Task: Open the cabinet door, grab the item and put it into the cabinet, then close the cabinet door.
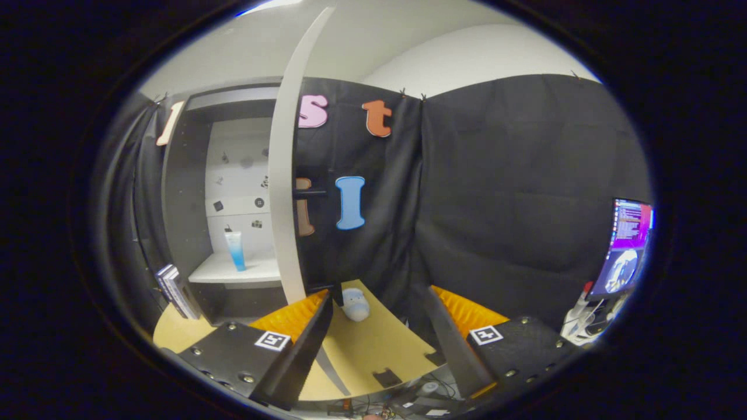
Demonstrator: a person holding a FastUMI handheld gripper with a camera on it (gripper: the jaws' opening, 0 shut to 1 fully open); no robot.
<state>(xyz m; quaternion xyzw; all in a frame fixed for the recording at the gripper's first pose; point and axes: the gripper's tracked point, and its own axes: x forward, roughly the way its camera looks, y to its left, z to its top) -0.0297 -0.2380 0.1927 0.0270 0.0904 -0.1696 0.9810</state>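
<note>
cabinet door (284,192): white | tube (236,250): white-to-blue fade | table (373,344): tan | plush toy (355,304): pale grey-blue

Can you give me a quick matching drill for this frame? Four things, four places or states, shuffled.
Things:
1. cabinet door
2. blue tube
3. pale plush toy
4. gripper

Places or states:
A. lying on the tan table, just ahead of the fingers
B. open, nothing between its fingers
C. standing upright on the cabinet shelf
D. swung open, seen edge-on

Pairs: 1-D, 2-C, 3-A, 4-B
</note>
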